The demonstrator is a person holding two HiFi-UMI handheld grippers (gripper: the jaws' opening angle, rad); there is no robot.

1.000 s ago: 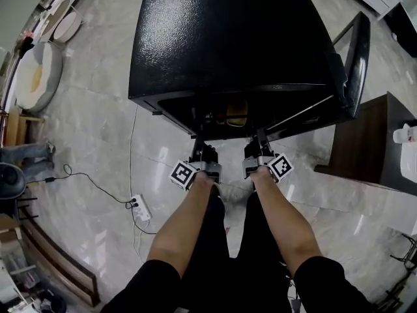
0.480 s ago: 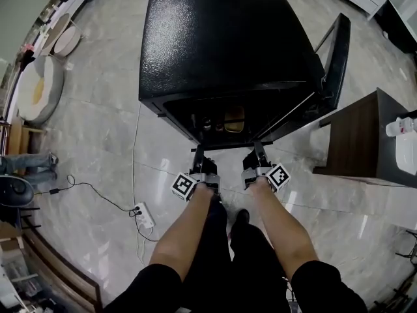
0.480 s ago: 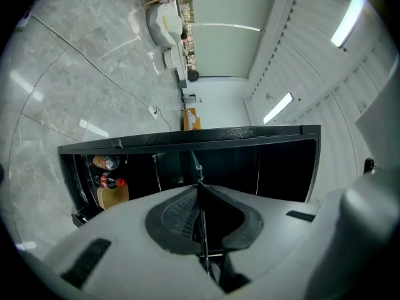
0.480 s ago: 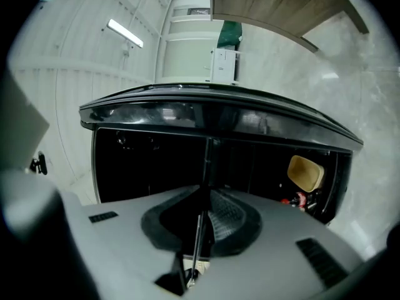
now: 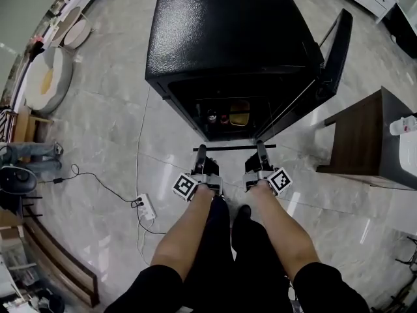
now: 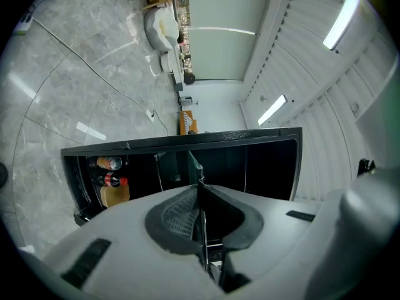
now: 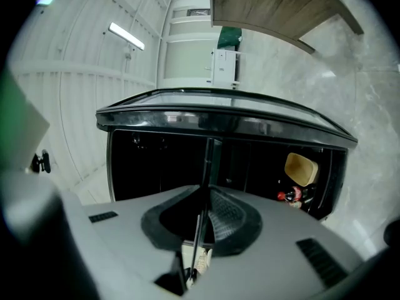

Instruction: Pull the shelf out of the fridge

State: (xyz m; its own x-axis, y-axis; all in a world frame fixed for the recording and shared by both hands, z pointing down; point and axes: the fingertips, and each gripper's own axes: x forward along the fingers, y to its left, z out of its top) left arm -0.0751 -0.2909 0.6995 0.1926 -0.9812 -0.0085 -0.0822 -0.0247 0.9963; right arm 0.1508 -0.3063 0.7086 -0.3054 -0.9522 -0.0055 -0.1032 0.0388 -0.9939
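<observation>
Both grippers are clamped on the shelf. The left gripper has its fingers nearly together on the thin front edge, and the right gripper has the same narrow pinch near the other end. Each gripper view shows the pane edge-on between the pads and running toward the fridge. The shelf's front bar sits just outside the opening, level across both grippers. It looks like clear glass, so its rear edge cannot be made out, and neither can whether it is clear of the cavity. The main risk is the grip: two small pinches on a slick, thin edge carry the whole pane cantilevered, so any sag or twist could let it slide out of the pads and drop onto the stone floor. The second risk is uneven pull, since one gripper leading the other would rack the shelf and jam it against the side walls if the back is inside. Third, lifting or dipping the front edge could catch the rear on the opening's rim or swing it into the bottles and the yellow container inside. The open door is close on the right, so drift that way could clip it. Backing up blind is also a hazard because the power strip and its cable lie on the floor behind, to the left.
</observation>
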